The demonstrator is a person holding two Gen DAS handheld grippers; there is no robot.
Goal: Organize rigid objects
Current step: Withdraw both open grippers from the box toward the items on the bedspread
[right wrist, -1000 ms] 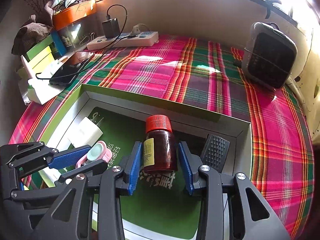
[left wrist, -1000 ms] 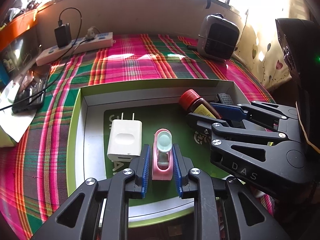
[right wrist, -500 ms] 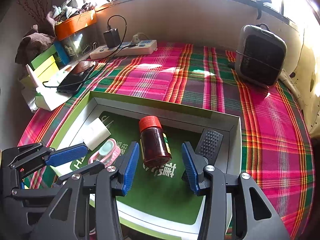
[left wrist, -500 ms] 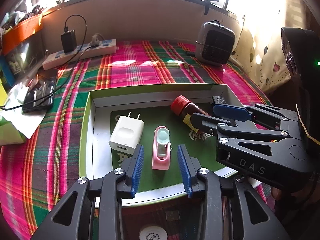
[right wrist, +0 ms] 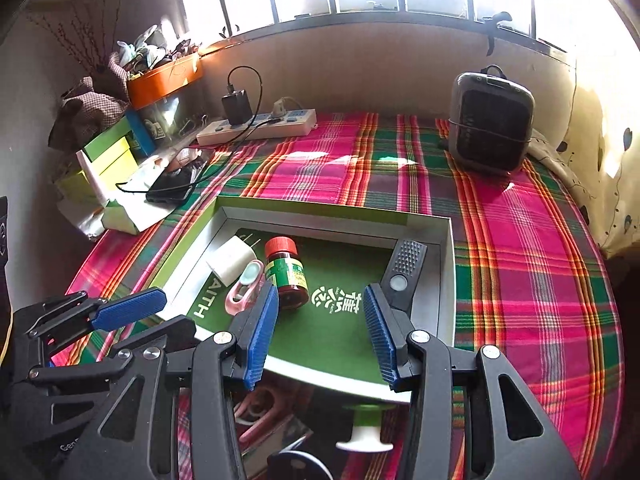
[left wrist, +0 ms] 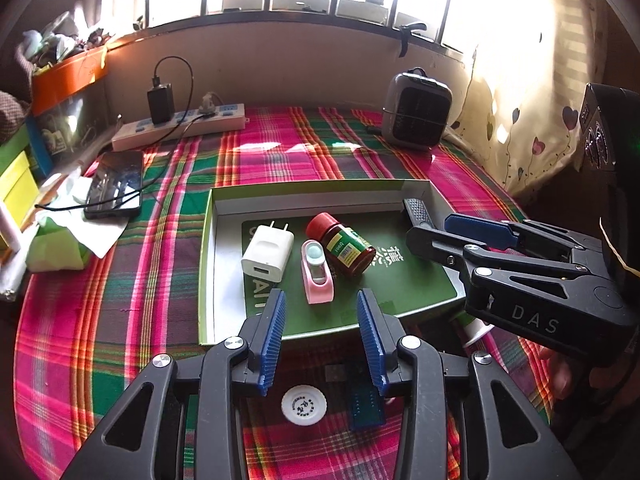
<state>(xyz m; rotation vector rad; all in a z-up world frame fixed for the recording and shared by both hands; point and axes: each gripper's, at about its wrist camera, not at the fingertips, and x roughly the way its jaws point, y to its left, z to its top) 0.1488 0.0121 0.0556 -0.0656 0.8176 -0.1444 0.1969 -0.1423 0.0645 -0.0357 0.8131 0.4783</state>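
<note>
Both claws hover wide and empty above the near edge of the tabletop: left claw [left wrist: 320,344], right claw [right wrist: 320,332]. Just beyond them the tray [left wrist: 206,248] holds a bottle [left wrist: 344,246] lying on its side, cap toward the far-left corner, touching a pink clip [left wrist: 318,274] beside a charger [left wrist: 268,254]. A cap [left wrist: 303,405] and blue block [left wrist: 366,410] lie loose beneath the left claw, likely next.

We see a tray [left wrist: 206,240] on the cloth [left wrist: 256,156] holding four things: a charger [left wrist: 267,254] at left, a clip [left wrist: 317,272] just right of it, a bottle [left wrist: 343,245] lying against the clip, and a remote [right wrist: 405,270] in the far right corner. Behind the tray, a power strip [left wrist: 180,128] sits left and a heater [left wrist: 416,116] right.
</note>
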